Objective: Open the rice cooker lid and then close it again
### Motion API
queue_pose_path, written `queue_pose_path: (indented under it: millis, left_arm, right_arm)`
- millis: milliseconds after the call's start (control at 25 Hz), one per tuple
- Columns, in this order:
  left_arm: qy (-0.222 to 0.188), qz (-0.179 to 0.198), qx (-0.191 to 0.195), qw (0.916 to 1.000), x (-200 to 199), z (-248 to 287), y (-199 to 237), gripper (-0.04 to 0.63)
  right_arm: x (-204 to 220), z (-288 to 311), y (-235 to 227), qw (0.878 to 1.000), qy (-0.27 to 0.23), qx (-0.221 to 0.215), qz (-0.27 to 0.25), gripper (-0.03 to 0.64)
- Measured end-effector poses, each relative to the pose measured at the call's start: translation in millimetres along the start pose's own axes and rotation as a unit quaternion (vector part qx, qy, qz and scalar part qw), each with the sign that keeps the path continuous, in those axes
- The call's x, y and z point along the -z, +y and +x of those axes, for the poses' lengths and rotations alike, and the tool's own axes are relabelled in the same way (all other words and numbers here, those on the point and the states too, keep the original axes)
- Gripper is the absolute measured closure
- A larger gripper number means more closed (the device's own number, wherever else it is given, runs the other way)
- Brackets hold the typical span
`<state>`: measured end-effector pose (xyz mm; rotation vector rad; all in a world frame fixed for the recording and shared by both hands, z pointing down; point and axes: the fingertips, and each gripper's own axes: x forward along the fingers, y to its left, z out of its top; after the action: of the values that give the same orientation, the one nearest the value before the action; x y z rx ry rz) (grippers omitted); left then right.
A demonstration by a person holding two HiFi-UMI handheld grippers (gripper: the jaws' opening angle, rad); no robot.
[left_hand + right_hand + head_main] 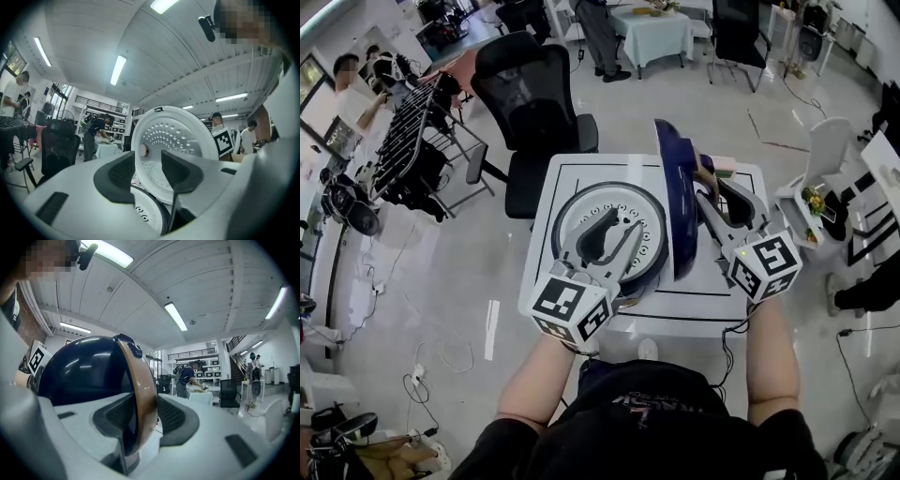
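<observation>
The rice cooker (581,202) stands on a white table with its top wide open. Its dark blue lid (675,187) is raised upright on the right side. My right gripper (712,187) is shut on the lid's rim. In the right gripper view the gold edge of the lid (84,371) sits pinched between the pads of the right gripper (145,416). My left gripper (617,228) hovers over the cooker's opening, open and holding nothing. In the left gripper view the lid's white perforated inside (173,136) shows beyond the left gripper (147,171), and the cooker's rim (150,213) lies below.
The white table (712,309) is small and square. A black office chair (534,103) stands right behind it, and a white chair (825,150) is at the right. A dark rack (412,141) and people stand at the left. A cloth-covered table (652,33) is far back.
</observation>
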<state>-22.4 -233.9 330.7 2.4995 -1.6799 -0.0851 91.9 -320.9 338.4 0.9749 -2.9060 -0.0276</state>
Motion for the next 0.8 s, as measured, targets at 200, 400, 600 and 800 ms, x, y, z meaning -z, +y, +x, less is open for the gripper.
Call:
queue_pose_path:
  millis: [200,400,600,800]
  left_arm:
    - [0.001,0.006,-0.012,0.9999,-1,-6,1,0.426]
    - [-0.001,0.01,-0.006,0.9999,-3,-16,5,0.416]
    - [0.006,0.013,0.018,0.9997,-6,-30,9,0.382]
    - [0.011,0.011,0.048,0.9987,-4,-50,10,0.367]
  right_arm:
    - [4,-1,-1,1.0,-0.003,-0.001,0.009,0.469]
    - [0,-7,3,1.0,-0.011,0.015,0.008,0.457]
    - [-7,-22,10,0.998,-0.016,0.053,0.012,0.448]
    - [-9,-49,28,0.995,-0.016,0.101,0.016,0.446]
